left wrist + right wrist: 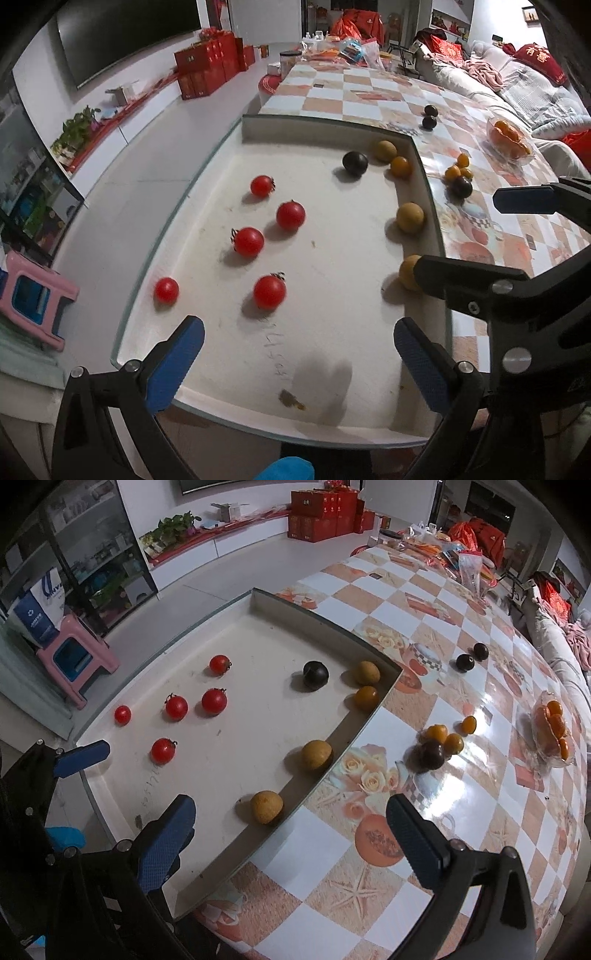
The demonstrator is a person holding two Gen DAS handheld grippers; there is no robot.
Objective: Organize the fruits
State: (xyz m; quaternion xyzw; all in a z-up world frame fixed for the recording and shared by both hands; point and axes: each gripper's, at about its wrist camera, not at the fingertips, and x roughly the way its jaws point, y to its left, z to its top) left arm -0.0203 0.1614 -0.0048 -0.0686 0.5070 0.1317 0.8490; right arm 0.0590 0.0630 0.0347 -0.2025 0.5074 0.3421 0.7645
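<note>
A white tray (332, 314) (229, 775) holds several red tomatoes (248, 241) (176, 708), a dark plum (355, 164) (316, 675), an orange kumquat (401, 167) (366, 698) and three tan round fruits (410, 217) (317, 755) along its right wall. On the checked tablecloth lie a cluster of kumquats (453, 743) (457, 170) with another dark plum (431, 755) (461, 187). My left gripper (299, 365) hangs open over the tray's near end, nothing between its fingers. My right gripper (291, 842) is open astride the tray's right wall, also with nothing in it.
Two more dark fruits (471, 657) (430, 116) sit farther out on the table. A glass bowl of oranges (550, 727) (509, 140) stands at the right. Clutter crowds the table's far end (443, 550). A pink stool (75, 657) stands on the floor to the left.
</note>
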